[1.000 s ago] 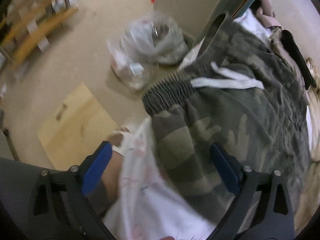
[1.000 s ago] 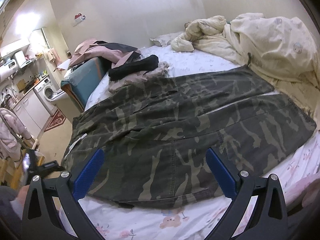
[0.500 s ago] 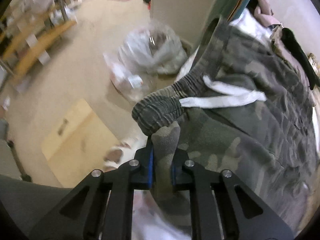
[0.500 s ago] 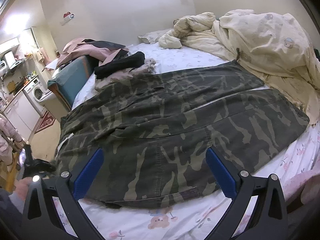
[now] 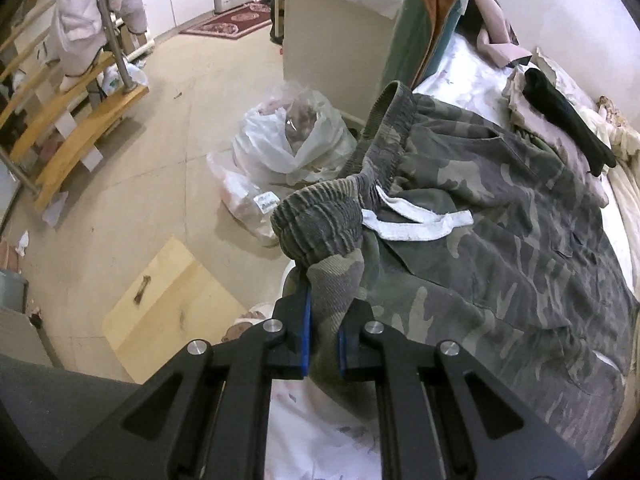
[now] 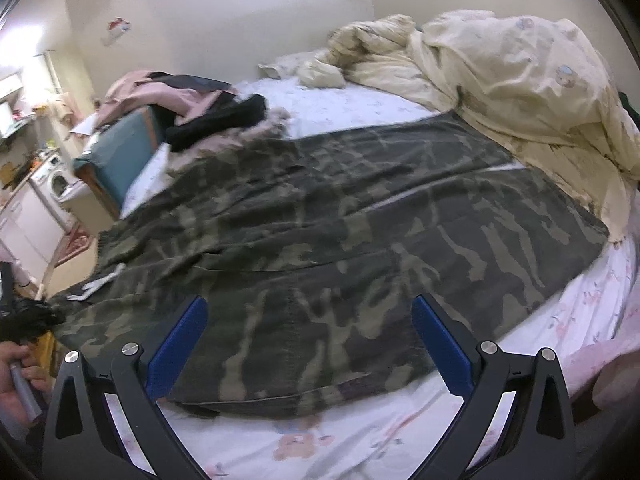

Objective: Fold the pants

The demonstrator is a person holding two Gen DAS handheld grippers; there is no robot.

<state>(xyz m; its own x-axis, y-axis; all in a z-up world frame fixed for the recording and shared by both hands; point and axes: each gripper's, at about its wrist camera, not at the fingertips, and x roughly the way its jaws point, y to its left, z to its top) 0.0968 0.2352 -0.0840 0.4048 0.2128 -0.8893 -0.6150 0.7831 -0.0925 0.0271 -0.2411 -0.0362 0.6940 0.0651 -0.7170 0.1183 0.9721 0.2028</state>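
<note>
Camouflage pants (image 6: pixel 340 240) lie spread flat across the bed, waistband to the left, leg ends to the right. In the left wrist view my left gripper (image 5: pixel 323 334) is shut on the pants (image 5: pixel 500 220) at the near corner of the elastic waistband (image 5: pixel 320 220), which is bunched and lifted; a white drawstring (image 5: pixel 416 226) lies across it. My right gripper (image 6: pixel 308 344) is open and empty, hovering above the near edge of the pants around mid-leg. My left gripper (image 6: pixel 24 316) shows at the far left of the right wrist view.
The bed has a white printed sheet (image 6: pixel 320 440). A cream duvet (image 6: pixel 500 80) is piled at the back right, pink and black clothes (image 6: pixel 200 108) at the back left. On the floor by the bed are plastic bags (image 5: pixel 292 140) and a wooden board (image 5: pixel 168 304).
My left gripper has shut on the waistband corner and lifted it, bunching the band. My right gripper has moved closer to the pants and stays open.
</note>
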